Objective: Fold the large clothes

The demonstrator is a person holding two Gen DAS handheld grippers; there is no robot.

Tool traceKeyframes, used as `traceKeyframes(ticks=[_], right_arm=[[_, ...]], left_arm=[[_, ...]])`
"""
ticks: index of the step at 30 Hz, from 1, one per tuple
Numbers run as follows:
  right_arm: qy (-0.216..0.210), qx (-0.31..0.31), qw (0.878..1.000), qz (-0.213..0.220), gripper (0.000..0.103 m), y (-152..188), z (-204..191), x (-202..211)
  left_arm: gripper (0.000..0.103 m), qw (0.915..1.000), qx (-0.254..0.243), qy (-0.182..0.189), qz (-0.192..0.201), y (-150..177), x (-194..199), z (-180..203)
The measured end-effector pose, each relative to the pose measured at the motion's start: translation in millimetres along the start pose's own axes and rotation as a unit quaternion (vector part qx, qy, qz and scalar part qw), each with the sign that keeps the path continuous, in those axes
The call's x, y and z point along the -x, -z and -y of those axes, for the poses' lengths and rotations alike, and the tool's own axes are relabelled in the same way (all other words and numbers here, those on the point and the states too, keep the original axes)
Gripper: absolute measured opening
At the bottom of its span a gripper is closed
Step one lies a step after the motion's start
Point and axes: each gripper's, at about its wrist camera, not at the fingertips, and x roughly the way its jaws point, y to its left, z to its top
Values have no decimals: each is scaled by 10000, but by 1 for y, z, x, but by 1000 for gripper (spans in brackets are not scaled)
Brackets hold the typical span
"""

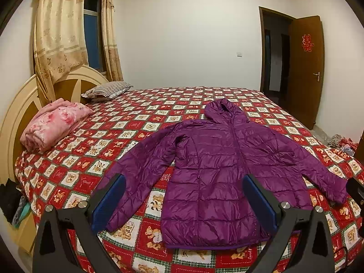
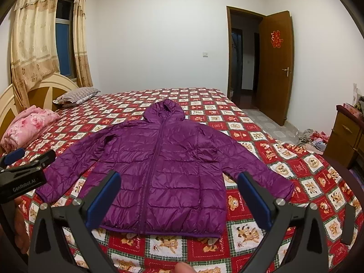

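Both grippers, left (image 1: 184, 201) and right (image 2: 179, 199), hover wide open above the jacket (image 2: 163, 166), spread flat, zipped, on the bed (image 2: 295, 182); its slick puffy shell may slip from a shallow pinch, spoiling the fold

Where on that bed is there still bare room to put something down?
Free: the far bedspread beyond the jacket hood, and the strip between jacket and pink blanket. Crowded: the middle under the jacket, and the headboard corner with blanket and pillow.
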Motion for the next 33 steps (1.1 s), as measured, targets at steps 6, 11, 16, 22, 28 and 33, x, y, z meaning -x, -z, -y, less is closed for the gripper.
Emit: traceKeyframes(ticks=[6,11,16,22,28,33], right_arm=[[-1,12,10000,-8,103,1,-1,-1],[-3,29,10000,-20,103,1,-3,-2],[-9,38,10000,-66,103,2,-5,-6],[-10,37,10000,-92,103,2,-5,-6],[-17,25,9999,-125,103,4,-5,-8],[-10,16,9999,-141,103,5,-5,-9]], left_arm=[[102,10000,5,-8,1,-1,0,0],[102,10000,7,-14,-2,-1,-1,0],[102,10000,11,-8,-2,-2,-1,-1],[102,10000,34,-18,-25,-3,-2,-2],[102,10000,37,-21,-38,-2,-3,-2],[102,10000,38,-23,-47,-1,-4,-4]])
